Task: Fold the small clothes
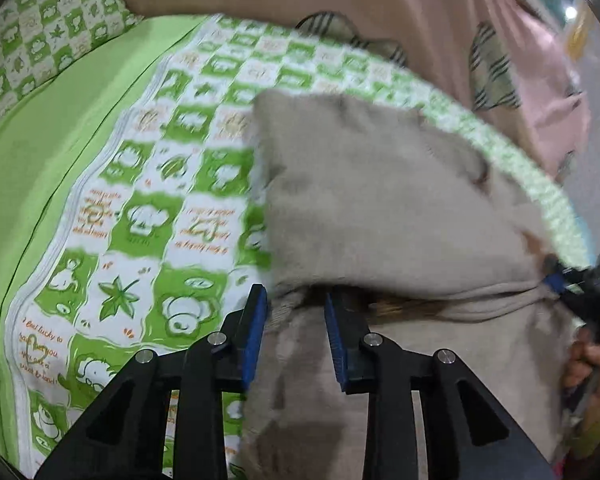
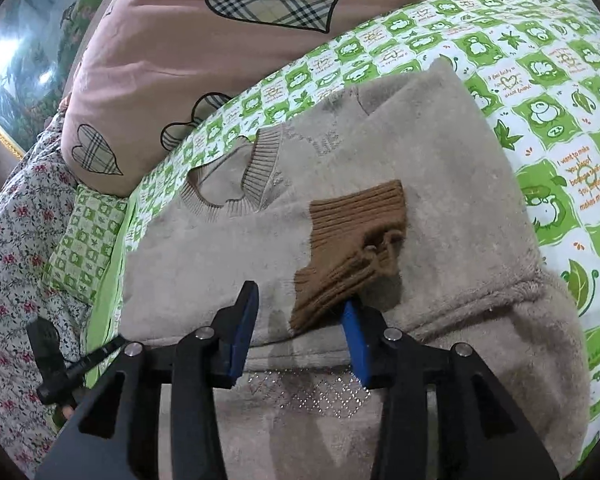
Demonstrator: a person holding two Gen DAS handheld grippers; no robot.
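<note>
Left wrist view: left gripper [image 1: 296, 312] with its 2 blue-padded fingers [image 1: 255, 332] spread apart, straddling a raised fold of the beige sweater [image 1: 380, 200]; cannot tell whether any cloth is pinched. Sweater blurred, heaped over the green-checked sheet [image 1: 160, 208], a brown strip just visible under the fold. Right gripper [image 1: 580, 284] at the far right edge, touching the same fold; pink quilt [image 1: 440, 20] behind. Right wrist view: right gripper [image 2: 300, 312] parted wide, fingers [image 2: 242, 332] low over the sweater [image 2: 440, 184], nothing clamped between them. Brown cuff [image 2: 356, 240] lying on the sweater, its near end touching the right-hand finger. Sweater spread flat on the sheet [image 2: 560, 92], ribbed collar toward the quilt [image 2: 172, 52]. Floral cloth [image 2: 8, 248] at left.
</note>
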